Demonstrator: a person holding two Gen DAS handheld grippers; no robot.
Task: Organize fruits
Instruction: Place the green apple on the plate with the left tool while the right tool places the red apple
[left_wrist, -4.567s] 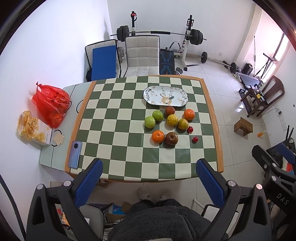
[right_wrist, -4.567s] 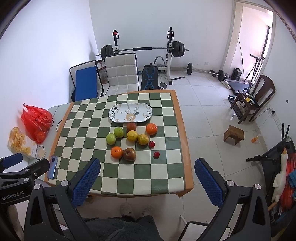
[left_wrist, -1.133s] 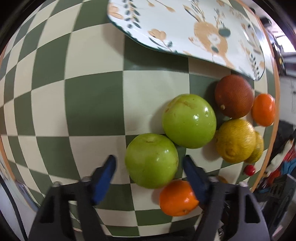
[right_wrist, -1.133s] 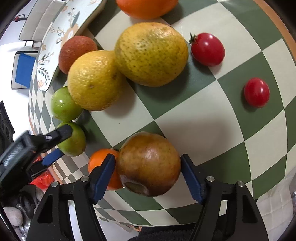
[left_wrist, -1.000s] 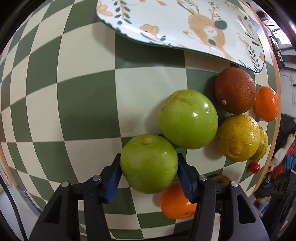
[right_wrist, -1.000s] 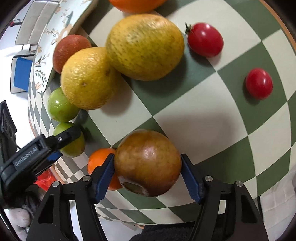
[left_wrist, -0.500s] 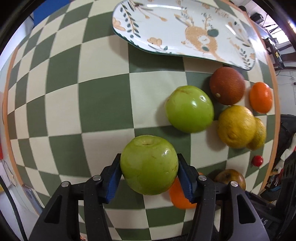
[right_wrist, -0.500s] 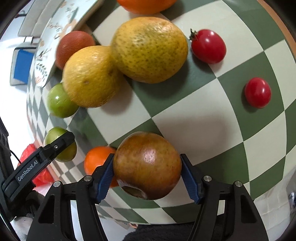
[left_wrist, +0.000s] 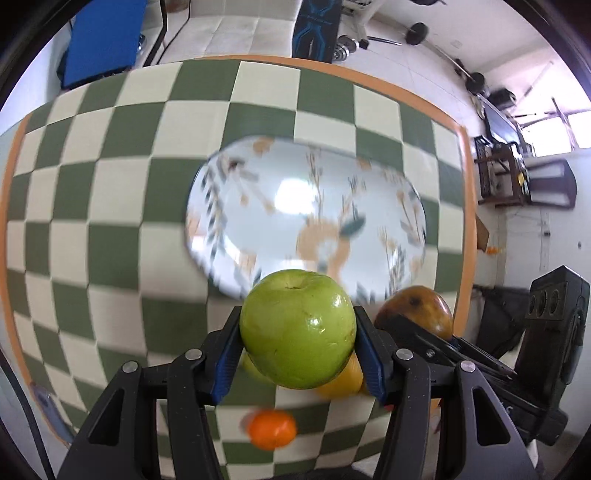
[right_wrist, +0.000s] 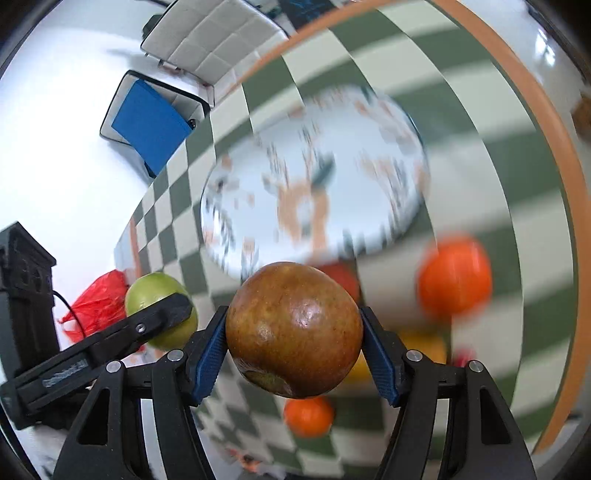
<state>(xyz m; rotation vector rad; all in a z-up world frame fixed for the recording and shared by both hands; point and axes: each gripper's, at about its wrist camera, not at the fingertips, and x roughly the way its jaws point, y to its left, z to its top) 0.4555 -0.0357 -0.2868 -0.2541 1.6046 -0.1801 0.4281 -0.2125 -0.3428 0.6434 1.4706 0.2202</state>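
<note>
Left wrist view: the left tongs (left_wrist: 297, 345) pinch a green apple (left_wrist: 297, 329) between their blue pads (left_wrist: 225, 345), stem dimple turned up, the fruit raised clear of the checked worktop (left_wrist: 110, 206). Just to its right, the right tongs' black frame reaches in with a brown apple (left_wrist: 417, 308) in its grip. Beyond both fruits lies the oval patterned plate (left_wrist: 306, 218), blurred, toward the worktop's far edge and bare of fruit. Under the green apple a yellow fruit (left_wrist: 341, 380) peeks out, and a small orange (left_wrist: 271, 428) sits toward the near edge. Right wrist view: the right tongs (right_wrist: 294, 350) clamp the same brown apple (right_wrist: 293, 328) by its sides, bruised end facing down, held above the worktop (right_wrist: 480, 122). The green apple (right_wrist: 159, 308) shows at the left in the left tongs. The plate (right_wrist: 314, 184) lies ahead, closer to the far edge. A larger orange (right_wrist: 454, 277) rests just beside the plate's near rim toward the right edge, another orange (right_wrist: 308, 415) lies below the held apple, and a red bag (right_wrist: 98, 301) sits off the left edge.
</note>
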